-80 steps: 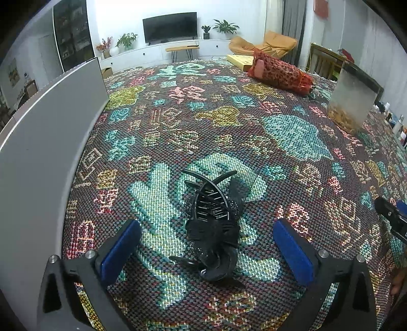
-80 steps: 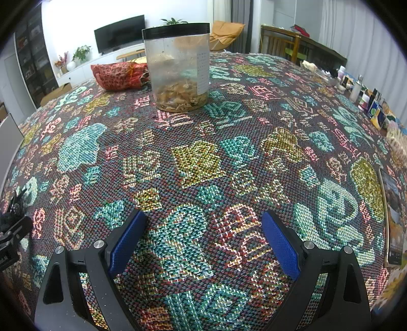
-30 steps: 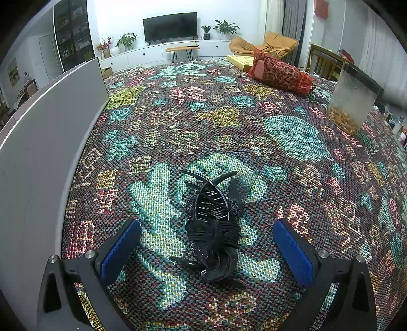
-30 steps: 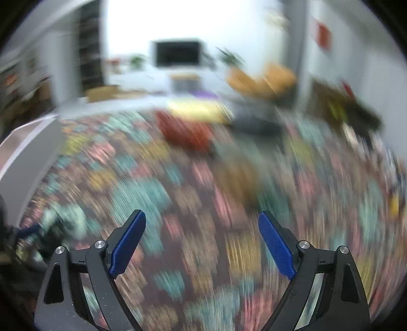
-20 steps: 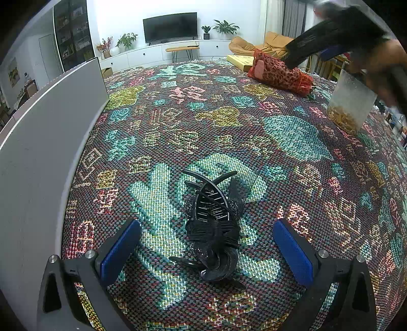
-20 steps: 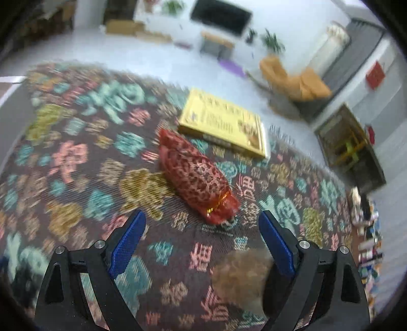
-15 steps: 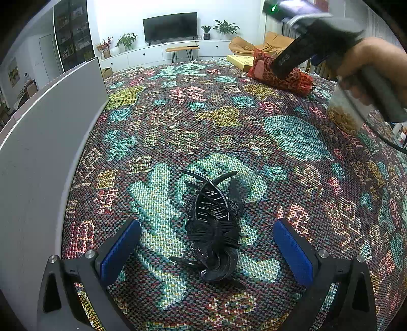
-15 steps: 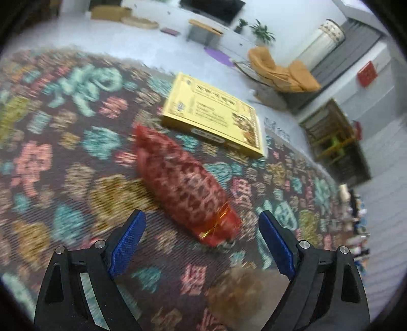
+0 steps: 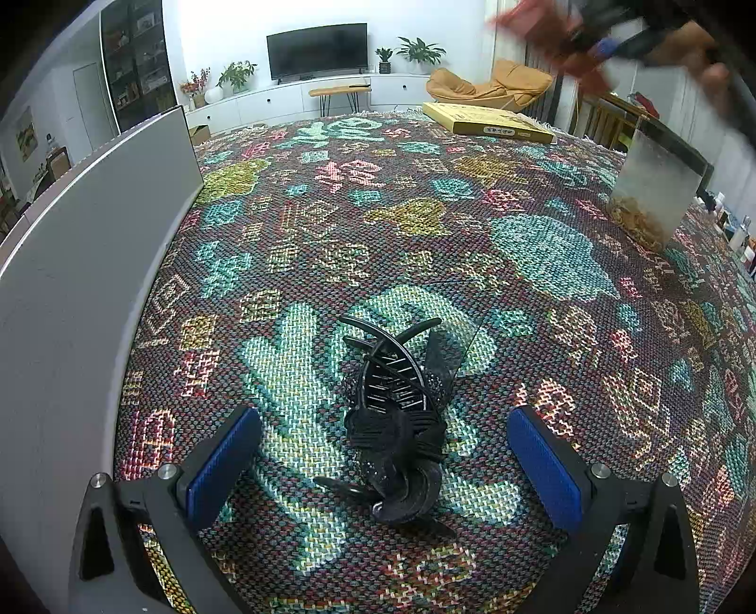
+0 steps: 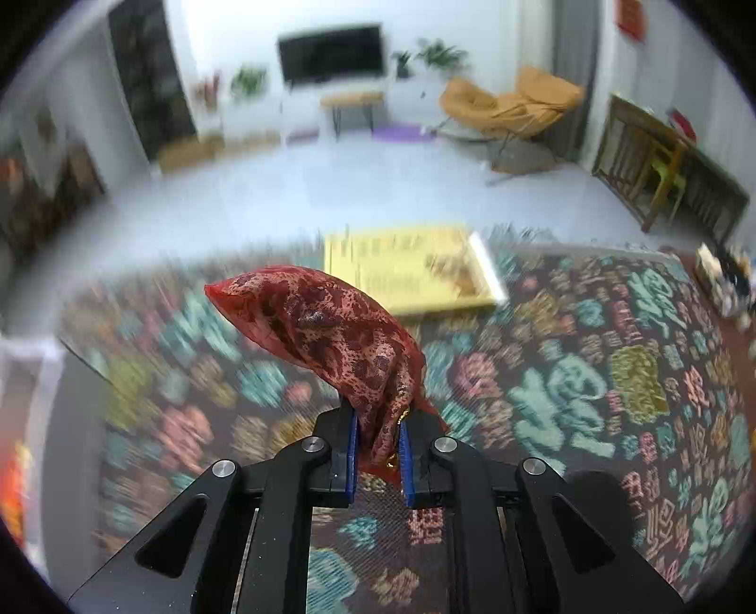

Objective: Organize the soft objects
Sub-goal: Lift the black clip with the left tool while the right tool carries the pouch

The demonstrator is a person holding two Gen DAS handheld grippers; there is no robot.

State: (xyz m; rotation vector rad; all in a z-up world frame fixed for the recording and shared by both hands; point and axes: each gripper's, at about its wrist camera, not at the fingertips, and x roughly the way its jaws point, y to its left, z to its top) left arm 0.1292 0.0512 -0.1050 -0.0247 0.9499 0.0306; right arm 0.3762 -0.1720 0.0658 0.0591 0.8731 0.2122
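Pointing up-left, red pouch (image 10: 326, 330), fingers (image 10: 352, 448) clamped

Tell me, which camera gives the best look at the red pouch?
The right wrist view: the red pouch fills the middle, sharp, pinched at its neck by the right gripper. The left wrist view catches only a red blur at its top edge.

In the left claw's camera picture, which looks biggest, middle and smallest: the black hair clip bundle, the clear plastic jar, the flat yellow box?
1. Black hair clip bundle, though it lies nearest the camera.
2 and 3. Clear plastic jar and flat yellow box look alike; no ranking.
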